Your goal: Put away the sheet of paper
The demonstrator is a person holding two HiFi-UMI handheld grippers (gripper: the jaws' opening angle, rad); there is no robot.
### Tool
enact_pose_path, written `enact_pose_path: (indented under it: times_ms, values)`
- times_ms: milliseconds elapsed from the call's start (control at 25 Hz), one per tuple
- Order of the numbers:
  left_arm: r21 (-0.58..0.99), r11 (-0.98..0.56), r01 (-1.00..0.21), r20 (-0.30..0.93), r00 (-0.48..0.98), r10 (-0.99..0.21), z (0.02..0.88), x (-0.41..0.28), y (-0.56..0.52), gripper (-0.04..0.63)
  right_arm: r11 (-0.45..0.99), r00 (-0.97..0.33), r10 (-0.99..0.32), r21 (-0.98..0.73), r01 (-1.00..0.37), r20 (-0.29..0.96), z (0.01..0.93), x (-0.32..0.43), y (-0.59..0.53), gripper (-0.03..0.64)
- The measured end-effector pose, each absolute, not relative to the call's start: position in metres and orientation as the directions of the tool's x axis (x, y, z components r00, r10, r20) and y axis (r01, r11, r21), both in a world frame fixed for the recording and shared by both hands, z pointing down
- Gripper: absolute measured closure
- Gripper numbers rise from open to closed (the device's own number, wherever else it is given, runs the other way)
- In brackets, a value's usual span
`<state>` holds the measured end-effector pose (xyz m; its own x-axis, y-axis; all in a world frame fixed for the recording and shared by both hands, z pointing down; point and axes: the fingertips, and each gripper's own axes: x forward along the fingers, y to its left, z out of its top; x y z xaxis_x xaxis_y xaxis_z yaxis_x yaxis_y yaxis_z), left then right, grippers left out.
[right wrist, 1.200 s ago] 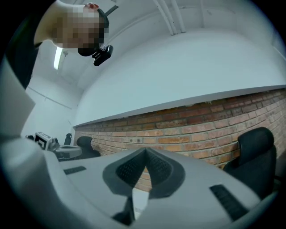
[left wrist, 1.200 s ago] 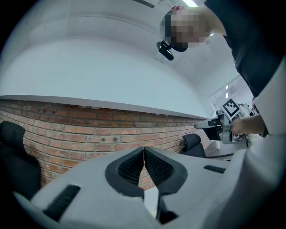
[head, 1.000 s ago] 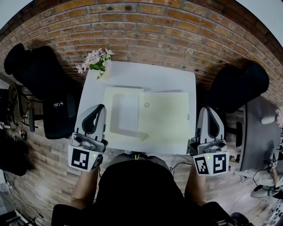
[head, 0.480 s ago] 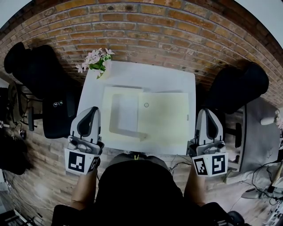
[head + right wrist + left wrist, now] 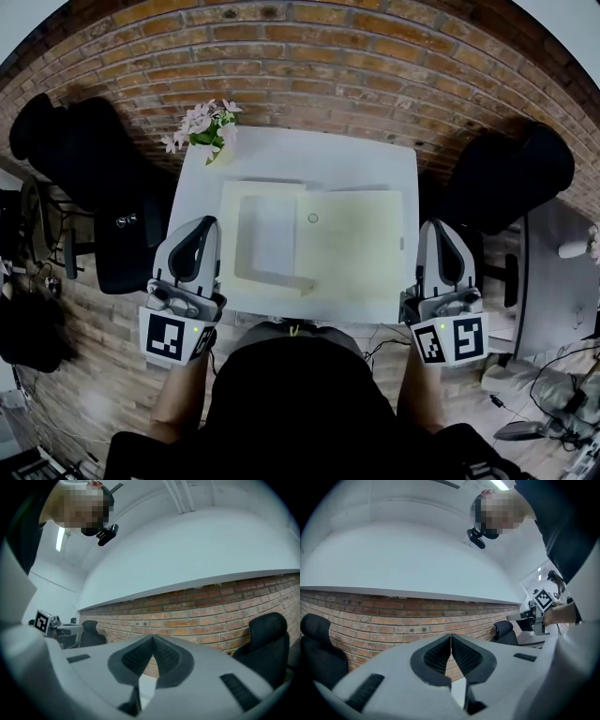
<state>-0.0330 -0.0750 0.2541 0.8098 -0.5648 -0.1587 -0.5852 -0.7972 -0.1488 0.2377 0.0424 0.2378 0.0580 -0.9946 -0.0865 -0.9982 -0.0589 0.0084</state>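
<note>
Lying untouched, sheet of paper [image 5: 269,232], between left gripper [image 5: 207,223], right gripper [image 5: 437,225]

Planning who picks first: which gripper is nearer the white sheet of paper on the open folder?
Left. The left gripper sits just beside the sheet of paper, at the left edge of the table; the right gripper is across the folder, at the right edge.

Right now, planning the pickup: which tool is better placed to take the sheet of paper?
Left, probably. The sheet of paper lies on the left half of the folder, beside the left tool; the right tool sits across it.
</note>
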Motion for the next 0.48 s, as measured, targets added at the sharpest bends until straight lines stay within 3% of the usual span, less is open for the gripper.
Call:
enact_pose_path:
  times_ms: [480]
  values:
    - [-0.142,-0.808,-0.572,-0.140,0.820,-0.556,0.2556,-0.0246,-0.0770,0.569,-0.059,0.056,-0.994,0.024,-0.998,-0.089,0.2320,0.2427,0.0390,0.603]
